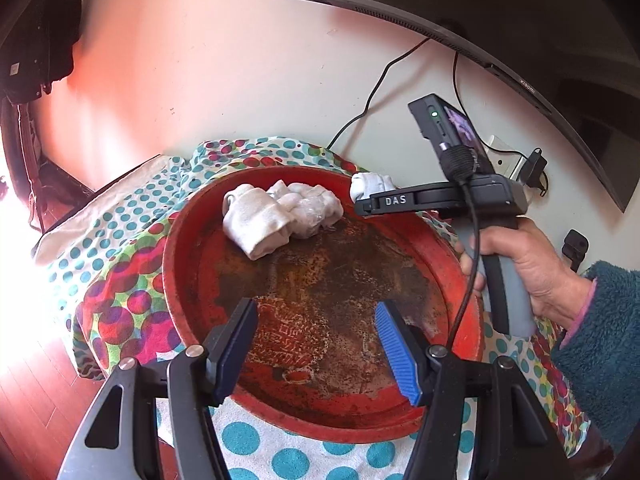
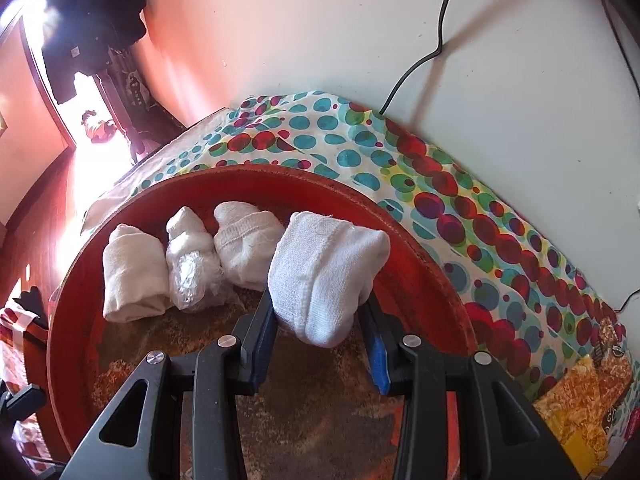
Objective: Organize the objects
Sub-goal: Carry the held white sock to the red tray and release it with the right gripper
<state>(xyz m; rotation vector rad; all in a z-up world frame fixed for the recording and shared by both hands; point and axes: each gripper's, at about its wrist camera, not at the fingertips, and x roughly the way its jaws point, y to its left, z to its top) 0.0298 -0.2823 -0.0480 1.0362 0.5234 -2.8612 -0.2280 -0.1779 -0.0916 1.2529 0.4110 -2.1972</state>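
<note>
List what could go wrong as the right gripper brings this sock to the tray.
1. The right gripper pinches the white sock only near one end, so it may slip out early.
2. Three bundles already crowd the tray's far side; the sock could land on them or knock them.
3. It hangs near the rim and might fall onto the dotted cloth.

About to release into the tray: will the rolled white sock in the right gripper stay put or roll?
The rolled white sock bulges around the right gripper, so it is probably soft and light. It should settle rather than roll far. The red tray has a raised rim, likely stopping any drift.
</note>
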